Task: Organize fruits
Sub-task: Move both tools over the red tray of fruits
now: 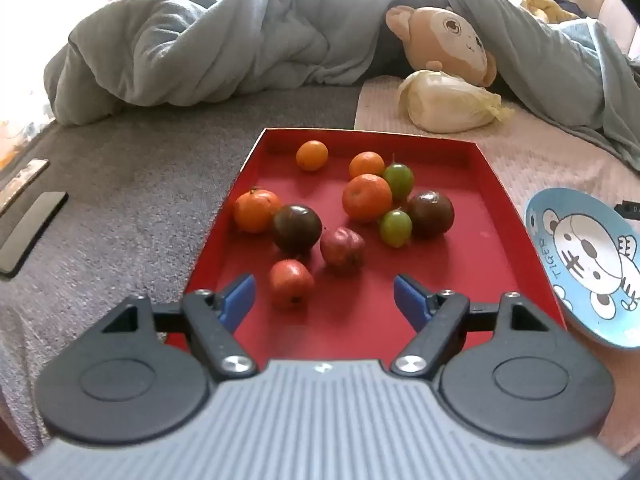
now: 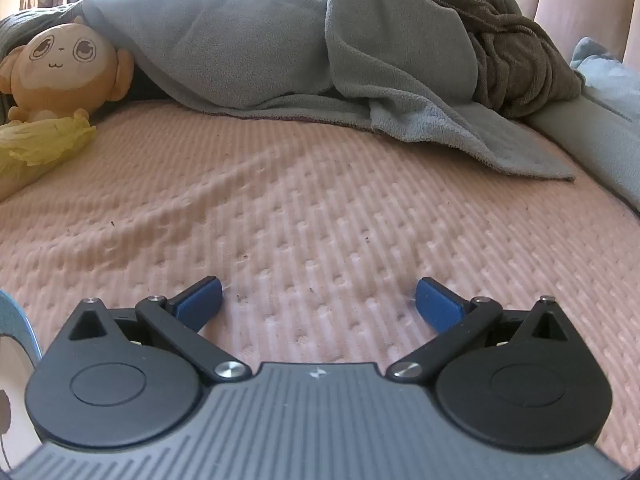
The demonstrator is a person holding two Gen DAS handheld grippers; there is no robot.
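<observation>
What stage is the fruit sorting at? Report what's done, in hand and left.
Done: nothing visibly; the blue tiger-print plate holds no fruit. In hand: nothing; the left hand-held gripper hangs open over the shallow red cardboard tray, nearest the small red apple; the right hand-held gripper is open over the pink textured bedspread. Left: all eleven fruits remain in the tray.

We see a tray (image 1: 496, 264) on the bed (image 1: 120, 208), holding a loose cluster of fruits (image 1: 367, 197). A plate (image 1: 584, 300) lies just right of the tray. Behind the tray sits a cabbage (image 1: 448, 102), with a plush monkey (image 1: 444, 42) behind it, partly under a blanket (image 1: 200, 48). A phone (image 1: 30, 232) lies far left.
</observation>
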